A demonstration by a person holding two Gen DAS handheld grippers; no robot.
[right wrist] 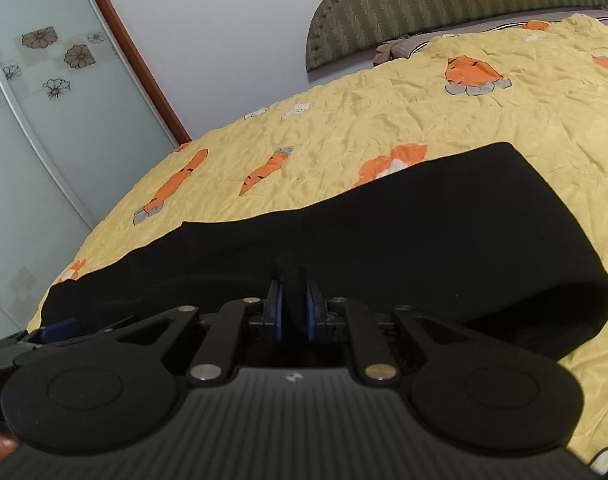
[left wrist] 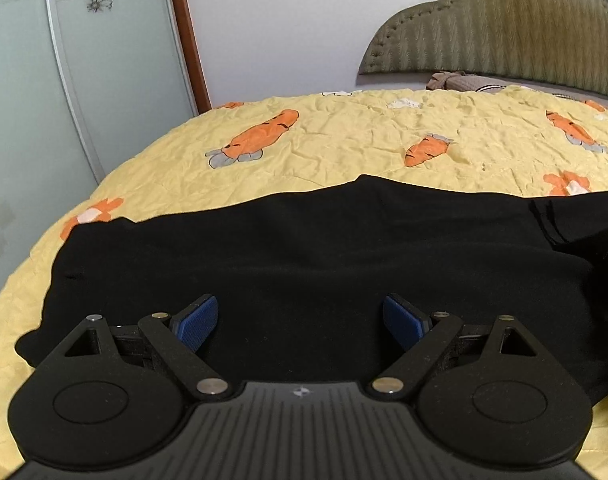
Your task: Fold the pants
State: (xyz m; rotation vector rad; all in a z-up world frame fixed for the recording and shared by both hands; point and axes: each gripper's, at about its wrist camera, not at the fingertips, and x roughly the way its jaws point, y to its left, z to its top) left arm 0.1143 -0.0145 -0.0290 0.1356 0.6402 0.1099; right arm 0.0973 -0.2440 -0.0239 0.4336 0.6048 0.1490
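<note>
Black pants (left wrist: pixel 304 248) lie crosswise on the carrot-print quilt (left wrist: pixel 343 140), long axis left to right. Right gripper (right wrist: pixel 295 312) pinches a bunched fold; left gripper (left wrist: pixel 300 322) hovers spread, empty, directly over the cloth.

The black pants (left wrist: pixel 304 248) run off the right edge of the left wrist view, so their end there is unseen; their near part lies hidden behind the left hand-held gripper (left wrist: pixel 302 322). In the right wrist view, the fabric pinched in the right hand-held gripper (right wrist: pixel 295 308) covers its pads, and the bed (right wrist: pixel 383 120) is cut off at the right
</note>
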